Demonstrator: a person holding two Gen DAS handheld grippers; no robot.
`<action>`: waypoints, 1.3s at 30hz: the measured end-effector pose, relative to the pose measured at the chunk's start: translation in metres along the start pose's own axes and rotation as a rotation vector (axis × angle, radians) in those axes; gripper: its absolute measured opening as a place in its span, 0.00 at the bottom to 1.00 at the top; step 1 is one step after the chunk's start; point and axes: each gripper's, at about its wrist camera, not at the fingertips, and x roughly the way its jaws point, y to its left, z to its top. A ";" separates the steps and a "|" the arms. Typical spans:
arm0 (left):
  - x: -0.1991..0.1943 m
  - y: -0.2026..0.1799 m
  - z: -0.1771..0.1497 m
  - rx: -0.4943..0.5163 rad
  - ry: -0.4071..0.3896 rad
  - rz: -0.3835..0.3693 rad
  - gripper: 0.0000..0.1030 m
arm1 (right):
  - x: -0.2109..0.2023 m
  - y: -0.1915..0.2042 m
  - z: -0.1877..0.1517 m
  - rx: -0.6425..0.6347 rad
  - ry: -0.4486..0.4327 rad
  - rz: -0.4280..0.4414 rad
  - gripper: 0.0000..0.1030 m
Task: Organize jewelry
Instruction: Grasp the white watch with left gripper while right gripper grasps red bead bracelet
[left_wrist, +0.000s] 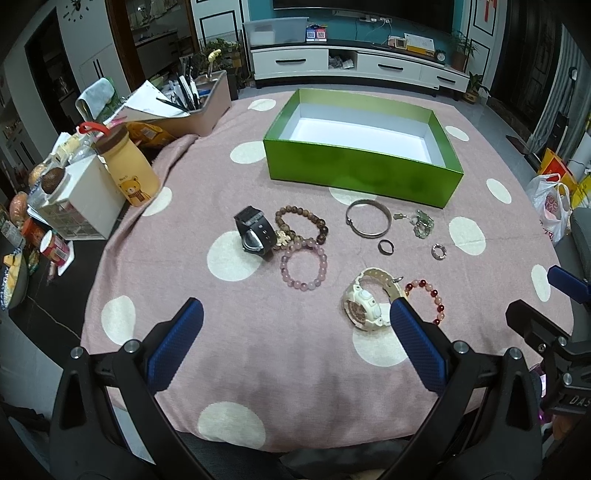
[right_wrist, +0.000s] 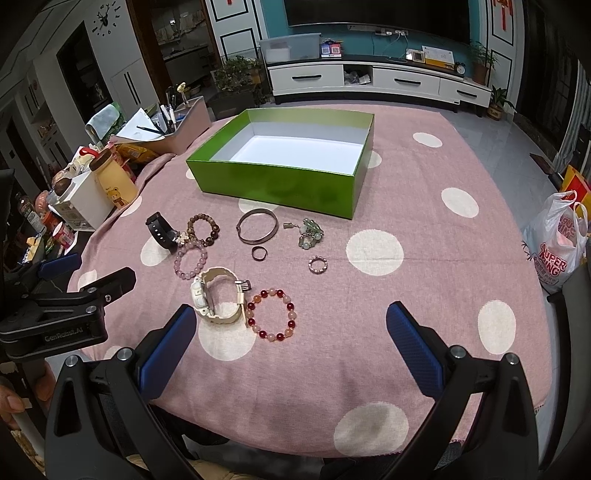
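The green box (right_wrist: 280, 181) sits empty at the far side of the pink cloth (right_wrist: 424, 295), with the jewelry loose just before it. Both the left gripper (left_wrist: 295, 332) and right gripper (right_wrist: 291, 336) hover with jaws spread wide, holding nothing. I would take the white watch (right_wrist: 214, 295) first, pinching its strap rather than the bulky case.

The white plastic shopping bag (right_wrist: 556, 245) beside the desk's right edge bears red letters reading "SUPER KING", with smaller print below too small to read; the black body of the left gripper (right_wrist: 62, 321), seen from the right wrist view, carries pale lettering "GenRobot.AI"; the black body of the right gripper (left_wrist: 569, 400), seen from the left wrist view, shows the partial letters "DAS".
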 end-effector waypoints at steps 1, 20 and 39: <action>0.004 0.001 -0.001 -0.009 0.005 -0.006 0.98 | 0.002 -0.001 -0.002 -0.011 -0.016 0.001 0.99; 0.058 -0.001 -0.026 -0.093 0.038 -0.123 0.98 | 0.054 -0.019 -0.052 -0.137 -0.054 0.063 0.86; 0.096 -0.032 -0.009 -0.027 0.150 -0.056 0.74 | 0.101 -0.003 -0.038 -0.190 0.008 0.041 0.36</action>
